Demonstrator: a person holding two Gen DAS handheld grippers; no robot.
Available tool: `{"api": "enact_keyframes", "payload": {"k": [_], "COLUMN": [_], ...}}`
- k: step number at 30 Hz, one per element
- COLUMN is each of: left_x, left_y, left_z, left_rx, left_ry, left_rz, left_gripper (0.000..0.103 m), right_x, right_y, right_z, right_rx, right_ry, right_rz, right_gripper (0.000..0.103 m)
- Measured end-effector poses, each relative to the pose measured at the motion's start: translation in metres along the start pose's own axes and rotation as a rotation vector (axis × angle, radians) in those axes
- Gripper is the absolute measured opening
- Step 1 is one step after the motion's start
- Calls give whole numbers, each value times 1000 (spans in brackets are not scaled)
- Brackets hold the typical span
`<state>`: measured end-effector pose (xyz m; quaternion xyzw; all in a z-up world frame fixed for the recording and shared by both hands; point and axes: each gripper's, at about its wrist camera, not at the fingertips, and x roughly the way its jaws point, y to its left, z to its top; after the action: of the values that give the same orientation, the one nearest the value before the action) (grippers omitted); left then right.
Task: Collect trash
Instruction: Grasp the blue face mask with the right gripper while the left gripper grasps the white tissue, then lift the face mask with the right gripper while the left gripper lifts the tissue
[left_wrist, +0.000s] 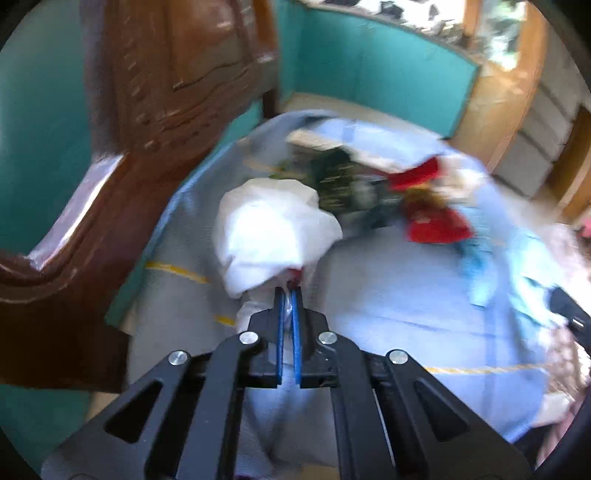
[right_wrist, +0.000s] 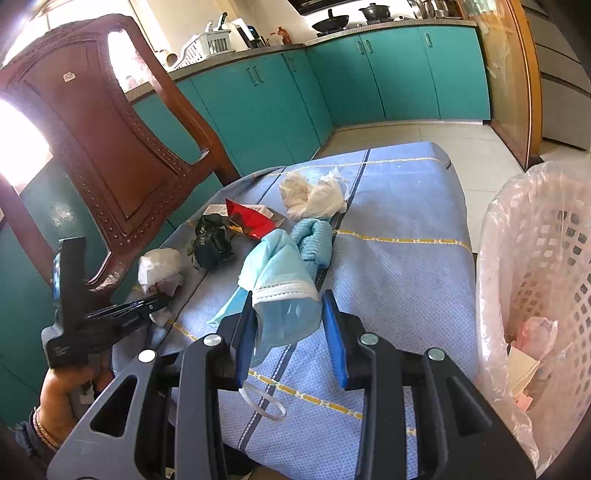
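Blue-clothed table, kitchen. Left gripper clenched on white wad; right gripper spread around face mask. Squeeze mask body, not strap, before basket.

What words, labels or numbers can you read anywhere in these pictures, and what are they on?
No text reads clearly in either view.
Red wrapper: white label strip with print, too small to read.
Dark green wrapper: pale marks, too blurred to read.
Chair back: small white sticker, nothing legible on it.
Left wrist view: motion blur, nothing legible.
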<state>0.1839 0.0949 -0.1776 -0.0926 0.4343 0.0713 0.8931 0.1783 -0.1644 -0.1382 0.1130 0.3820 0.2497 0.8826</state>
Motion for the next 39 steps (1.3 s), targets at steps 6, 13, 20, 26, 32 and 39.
{"api": "enact_keyframes", "payload": {"k": [6, 13, 20, 26, 32, 39], "left_x": [-25, -31, -17, 7, 11, -44], "left_y": [-34, -45, -45, -32, -23, -15], "left_z": [-9, -11, 0, 8, 4, -16], "left_rx": [94, 134, 160, 128, 102, 39], "left_ry": [-4, -61, -66, -47, -28, -120], "left_rz": [-199, -85, -11, 34, 69, 36], "left_gripper": [5, 55, 66, 61, 22, 21], "right_x": [0, 0, 2, 3, 3, 2], "right_y": [-1, -4, -3, -3, -1, 4], "right_z": [-1, -2, -3, -4, -4, -5], "right_rx": [1, 0, -4, -8, -15, -35], "right_ry": [-1, 5, 10, 21, 20, 7], "right_rz": [-16, -46, -43, -47, -46, -65], "right_gripper": [35, 35, 35, 35, 35, 35]}}
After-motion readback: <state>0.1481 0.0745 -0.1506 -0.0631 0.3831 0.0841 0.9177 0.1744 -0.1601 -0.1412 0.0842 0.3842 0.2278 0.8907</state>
